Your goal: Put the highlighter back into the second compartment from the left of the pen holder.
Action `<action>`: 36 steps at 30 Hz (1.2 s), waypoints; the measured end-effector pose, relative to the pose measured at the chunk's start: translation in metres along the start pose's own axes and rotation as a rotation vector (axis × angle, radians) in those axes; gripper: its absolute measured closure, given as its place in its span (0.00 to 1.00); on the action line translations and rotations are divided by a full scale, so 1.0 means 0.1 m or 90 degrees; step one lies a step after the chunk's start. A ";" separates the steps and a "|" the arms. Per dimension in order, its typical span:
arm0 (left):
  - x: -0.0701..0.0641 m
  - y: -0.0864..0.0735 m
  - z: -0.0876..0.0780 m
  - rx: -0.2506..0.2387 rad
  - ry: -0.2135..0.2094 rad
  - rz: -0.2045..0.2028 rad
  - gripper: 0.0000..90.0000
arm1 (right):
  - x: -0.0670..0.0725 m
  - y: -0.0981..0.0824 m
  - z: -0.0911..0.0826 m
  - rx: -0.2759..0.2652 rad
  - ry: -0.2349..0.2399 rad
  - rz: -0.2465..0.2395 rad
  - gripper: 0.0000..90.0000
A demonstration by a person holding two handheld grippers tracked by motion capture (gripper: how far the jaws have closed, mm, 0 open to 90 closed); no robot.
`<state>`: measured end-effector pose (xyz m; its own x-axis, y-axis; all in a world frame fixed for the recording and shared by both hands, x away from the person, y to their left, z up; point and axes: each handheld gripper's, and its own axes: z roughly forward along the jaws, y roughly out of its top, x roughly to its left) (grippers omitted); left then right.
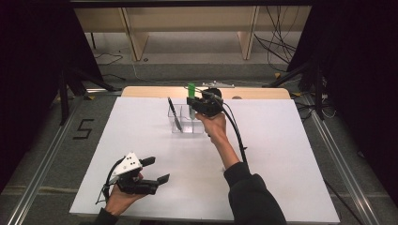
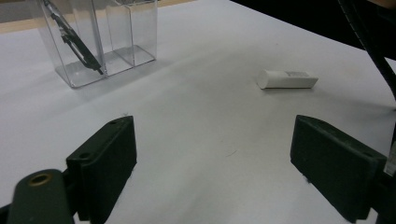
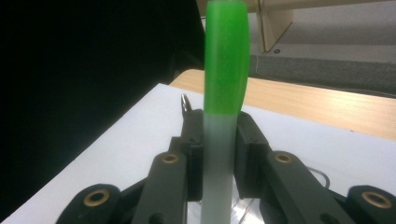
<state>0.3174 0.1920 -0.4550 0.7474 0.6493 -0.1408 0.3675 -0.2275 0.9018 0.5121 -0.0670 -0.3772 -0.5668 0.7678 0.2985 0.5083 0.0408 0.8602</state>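
A white table point(image 1: 281, 164) holds a clear plastic organiser point(image 1: 187, 123) with square compartments near its far edge. A slim black pen point(image 1: 174, 114) already leans in the left one. The right gripper point(image 1: 196, 104) hovers over the organiser, jaws clamped on a smooth marker point(image 3: 223, 112) held upright, frosted barrel below, green cap above; lowering it in remains. The left gripper point(image 1: 159, 170) rests near the front edge, jaws wide apart, empty. A small white cylinder point(image 2: 286, 79) lies loose, apparently waiting.
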 end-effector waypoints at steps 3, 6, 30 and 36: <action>-0.01 0.00 0.00 -0.002 -0.002 0.001 0.15 | 0.00 0.02 0.06 0.001 -0.008 0.000 0.86; -0.01 0.00 0.00 0.000 -0.002 0.003 0.15 | 0.01 0.04 0.12 0.005 -0.017 -0.006 0.86; -0.01 0.01 0.01 0.000 -0.002 0.002 0.15 | -0.02 0.08 0.38 0.024 -0.050 -0.002 0.86; -0.01 0.01 0.01 -0.001 -0.002 0.003 0.15 | 0.00 0.10 0.42 0.031 -0.059 -0.009 0.86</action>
<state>0.3174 0.1903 -0.4545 0.7507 0.6459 -0.1387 0.3641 -0.2294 0.9027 0.5444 -0.0401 -0.3863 -0.5126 0.8227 0.2456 0.5337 0.0812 0.8418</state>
